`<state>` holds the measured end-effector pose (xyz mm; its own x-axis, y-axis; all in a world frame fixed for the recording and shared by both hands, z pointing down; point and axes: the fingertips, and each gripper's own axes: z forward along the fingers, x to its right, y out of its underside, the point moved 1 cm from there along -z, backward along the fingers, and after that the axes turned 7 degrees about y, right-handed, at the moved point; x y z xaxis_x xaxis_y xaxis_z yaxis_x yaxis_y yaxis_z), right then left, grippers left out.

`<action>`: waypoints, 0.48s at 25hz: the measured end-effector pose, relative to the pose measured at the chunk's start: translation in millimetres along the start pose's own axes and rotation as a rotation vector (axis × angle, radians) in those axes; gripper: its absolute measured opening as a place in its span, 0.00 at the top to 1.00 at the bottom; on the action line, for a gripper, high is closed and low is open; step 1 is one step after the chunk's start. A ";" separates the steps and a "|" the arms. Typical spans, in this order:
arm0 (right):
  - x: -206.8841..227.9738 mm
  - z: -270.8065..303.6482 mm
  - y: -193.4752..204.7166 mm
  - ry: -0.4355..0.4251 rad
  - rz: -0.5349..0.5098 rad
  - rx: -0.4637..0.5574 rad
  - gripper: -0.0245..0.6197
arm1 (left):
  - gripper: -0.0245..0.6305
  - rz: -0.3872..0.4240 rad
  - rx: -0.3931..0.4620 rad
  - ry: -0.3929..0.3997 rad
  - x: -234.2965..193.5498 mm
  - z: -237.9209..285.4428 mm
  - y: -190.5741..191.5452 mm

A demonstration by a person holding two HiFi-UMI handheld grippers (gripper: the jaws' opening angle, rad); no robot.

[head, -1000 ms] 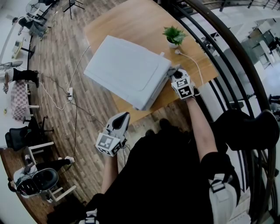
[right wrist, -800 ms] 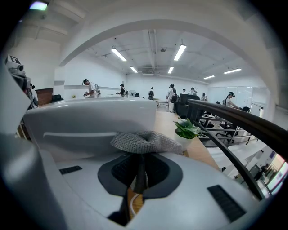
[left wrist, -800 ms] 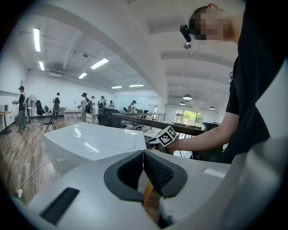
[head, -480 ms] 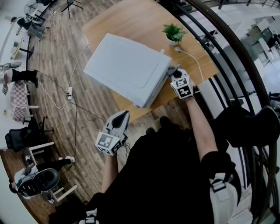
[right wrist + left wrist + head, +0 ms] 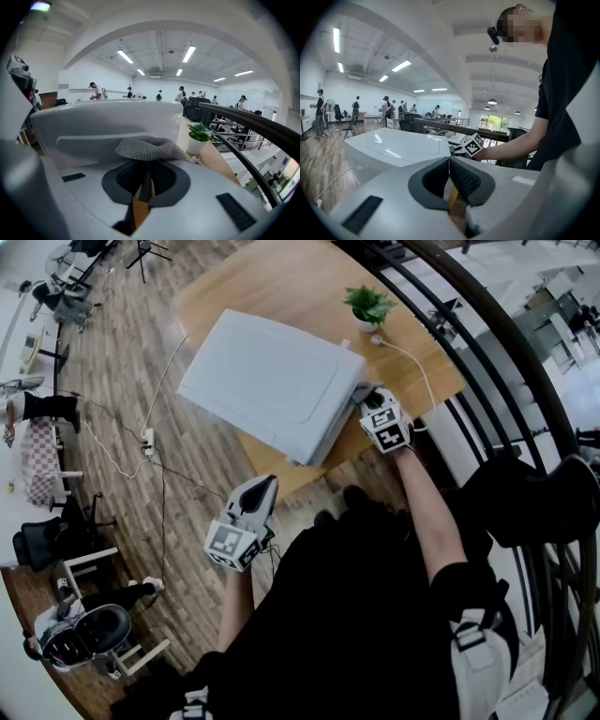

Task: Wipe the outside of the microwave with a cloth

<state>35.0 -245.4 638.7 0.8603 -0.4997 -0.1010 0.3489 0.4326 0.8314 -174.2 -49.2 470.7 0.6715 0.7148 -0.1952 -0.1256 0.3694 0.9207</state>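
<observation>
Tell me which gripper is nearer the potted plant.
Right. The right gripper, shut on the cloth, is beside the microwave, just short of the potted plant; the left gripper hangs off the table, over the floor.

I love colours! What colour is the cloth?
The cloth is grey, finely woven; clearest in the right gripper view.

head view steeply down, gripper views low and close, all share the microwave (image 5: 272, 381)
</observation>
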 end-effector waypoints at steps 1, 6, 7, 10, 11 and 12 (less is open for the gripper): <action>-2.1 -0.6 0.9 -0.002 -0.001 -0.001 0.94 | 0.96 -0.001 0.005 0.006 0.7 -0.9 1.2; -11.1 -4.3 2.5 -0.005 -0.001 -0.003 0.94 | 0.96 -0.001 0.006 0.009 1.4 -6.7 4.1; -12.6 -5.0 2.6 -0.004 -0.002 -0.003 0.94 | 0.96 -0.001 0.004 0.006 1.4 -7.8 3.2; -17.7 -6.6 3.4 -0.004 0.001 -0.003 0.94 | 0.96 -0.001 0.007 0.011 1.9 -11.3 4.1; -19.6 -7.3 3.2 -0.004 0.002 -0.002 0.94 | 0.96 0.000 0.008 0.014 2.2 -12.4 4.8; -21.7 -8.1 2.8 -0.004 0.003 -0.001 0.94 | 0.96 0.001 0.008 0.016 2.3 -13.6 5.2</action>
<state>20.4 -227.3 638.8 0.8599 -0.5014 -0.0960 0.3463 0.4348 0.8313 -183.2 -37.6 470.4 0.6597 0.7245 -0.1997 -0.1201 0.3639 0.9237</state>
